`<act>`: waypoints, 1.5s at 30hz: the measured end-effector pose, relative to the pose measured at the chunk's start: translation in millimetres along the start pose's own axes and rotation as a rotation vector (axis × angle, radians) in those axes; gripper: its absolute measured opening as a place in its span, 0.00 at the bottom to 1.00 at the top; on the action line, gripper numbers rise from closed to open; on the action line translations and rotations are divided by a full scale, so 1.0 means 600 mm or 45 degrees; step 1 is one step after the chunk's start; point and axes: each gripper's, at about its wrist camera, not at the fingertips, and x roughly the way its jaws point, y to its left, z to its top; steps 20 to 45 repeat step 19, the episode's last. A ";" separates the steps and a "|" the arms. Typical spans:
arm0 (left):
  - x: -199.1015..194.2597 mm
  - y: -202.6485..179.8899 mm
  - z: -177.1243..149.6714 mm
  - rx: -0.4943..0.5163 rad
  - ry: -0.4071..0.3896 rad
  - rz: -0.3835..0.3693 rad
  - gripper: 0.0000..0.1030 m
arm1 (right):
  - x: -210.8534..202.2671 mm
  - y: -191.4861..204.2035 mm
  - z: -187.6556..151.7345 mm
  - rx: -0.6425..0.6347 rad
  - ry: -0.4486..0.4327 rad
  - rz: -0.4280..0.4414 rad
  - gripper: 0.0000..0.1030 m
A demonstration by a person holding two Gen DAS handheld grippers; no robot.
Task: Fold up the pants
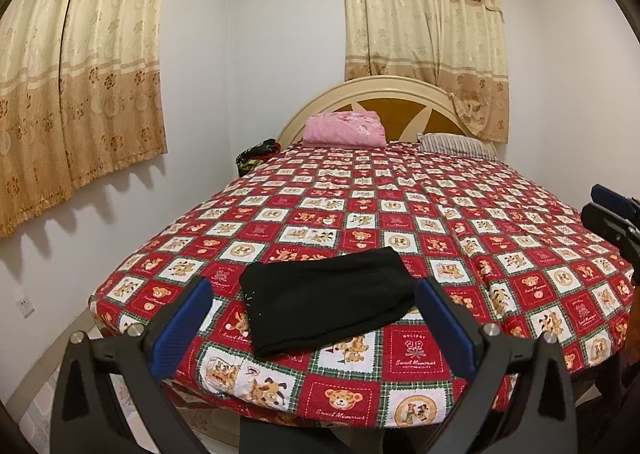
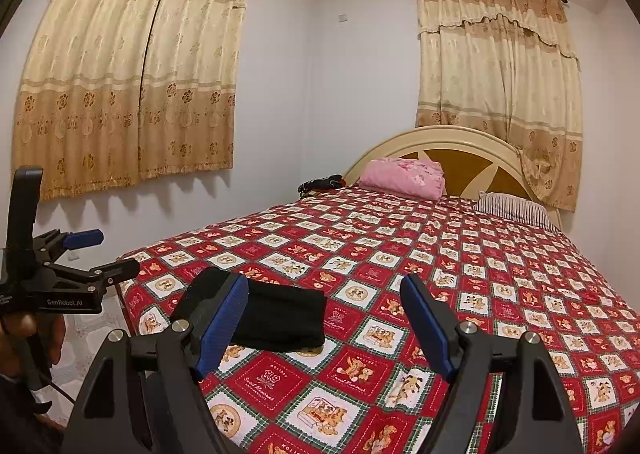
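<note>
The black pants (image 1: 324, 300) lie folded into a small flat bundle near the foot of the bed, on the red teddy-bear quilt (image 1: 400, 214). My left gripper (image 1: 314, 292) is open and empty, held above and short of the bundle, its blue pads on either side in the view. In the right wrist view the pants (image 2: 280, 318) lie at lower left, partly behind the left finger. My right gripper (image 2: 324, 290) is open and empty, above the quilt (image 2: 440, 262) to the right of the bundle. The left gripper (image 2: 100, 254) also shows at the far left, off the bed's edge.
A pink folded blanket (image 1: 343, 129) and a striped pillow (image 1: 456, 143) lie at the headboard (image 1: 400, 94). A dark item (image 1: 256, 152) sits at the bed's far left corner. Curtains hang on the left wall and behind the bed. Tiled floor lies left of the bed.
</note>
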 end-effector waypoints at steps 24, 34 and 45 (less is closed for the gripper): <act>0.004 -0.006 -0.005 -0.005 0.005 -0.056 1.00 | 0.010 0.010 -0.011 -0.042 0.018 -0.018 0.77; 0.004 -0.006 -0.005 -0.005 0.005 -0.056 1.00 | 0.010 0.010 -0.011 -0.042 0.018 -0.018 0.77; 0.004 -0.006 -0.005 -0.005 0.005 -0.056 1.00 | 0.010 0.010 -0.011 -0.042 0.018 -0.018 0.77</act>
